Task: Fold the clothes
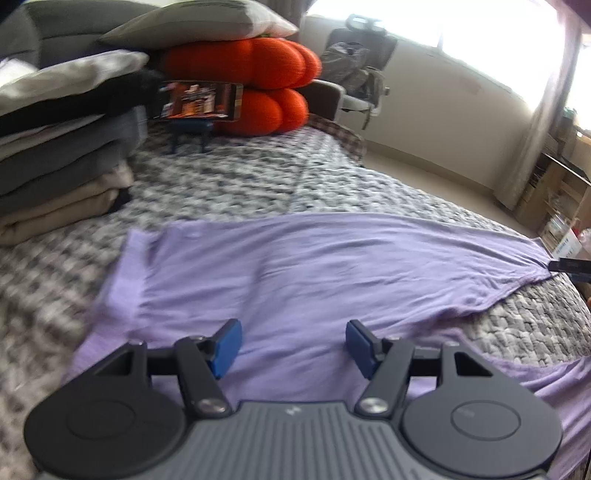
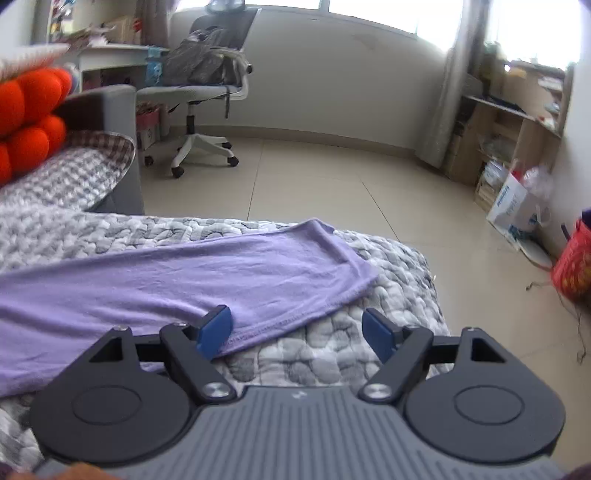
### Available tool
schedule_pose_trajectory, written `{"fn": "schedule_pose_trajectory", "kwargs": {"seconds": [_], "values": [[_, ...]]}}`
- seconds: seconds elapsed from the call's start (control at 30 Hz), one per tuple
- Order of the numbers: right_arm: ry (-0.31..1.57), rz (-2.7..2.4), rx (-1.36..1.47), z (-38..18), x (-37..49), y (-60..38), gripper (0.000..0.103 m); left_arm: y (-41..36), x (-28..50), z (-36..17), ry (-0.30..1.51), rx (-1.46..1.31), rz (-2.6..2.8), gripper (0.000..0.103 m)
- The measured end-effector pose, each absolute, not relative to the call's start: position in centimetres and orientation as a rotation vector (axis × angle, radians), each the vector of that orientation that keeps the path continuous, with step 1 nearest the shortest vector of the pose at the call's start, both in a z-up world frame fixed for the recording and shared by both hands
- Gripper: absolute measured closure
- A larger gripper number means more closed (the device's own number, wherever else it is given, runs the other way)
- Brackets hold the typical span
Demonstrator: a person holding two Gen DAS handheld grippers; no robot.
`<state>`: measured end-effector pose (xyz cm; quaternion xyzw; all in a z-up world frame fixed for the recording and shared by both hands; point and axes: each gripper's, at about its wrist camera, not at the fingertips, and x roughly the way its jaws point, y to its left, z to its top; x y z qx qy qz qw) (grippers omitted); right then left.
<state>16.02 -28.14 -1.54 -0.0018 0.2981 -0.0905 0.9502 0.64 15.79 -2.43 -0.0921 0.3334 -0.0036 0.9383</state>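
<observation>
A grey-and-white quilted bedspread (image 1: 240, 184) covers the bed. At its head sit orange ball-shaped cushions (image 1: 255, 81) with a grey pillow (image 1: 199, 20) on top; a tablet on a stand (image 1: 201, 100) stands just in front of them. Beyond the bed, an office chair (image 2: 207, 92) carrying a grey backpack (image 2: 201, 55) stands by a white desk (image 2: 110, 55).

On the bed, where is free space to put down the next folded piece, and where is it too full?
Free: the grey quilt between the purple garment and the orange cushions, and the corner beyond the garment's hem. Crowded: the left side, where the stack of folded clothes stands, and near the phone on its stand.
</observation>
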Motion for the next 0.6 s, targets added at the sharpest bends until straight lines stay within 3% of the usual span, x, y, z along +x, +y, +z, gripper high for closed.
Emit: {"fn": "schedule_pose_trajectory", "kwargs": {"seconds": [0.3, 0.6], "values": [[0.495, 0.058, 0.317, 0.2, 8.4, -23.9, 0.019, 21.3, -2.2, -2.9, 0.69, -0.316, 0.117, 0.039], [0.522, 0.202, 0.077, -0.1, 7.2, -15.8, 0.019, 22.9, -3.0, -3.2, 0.675, -0.373, 0.123, 0.04]]}}
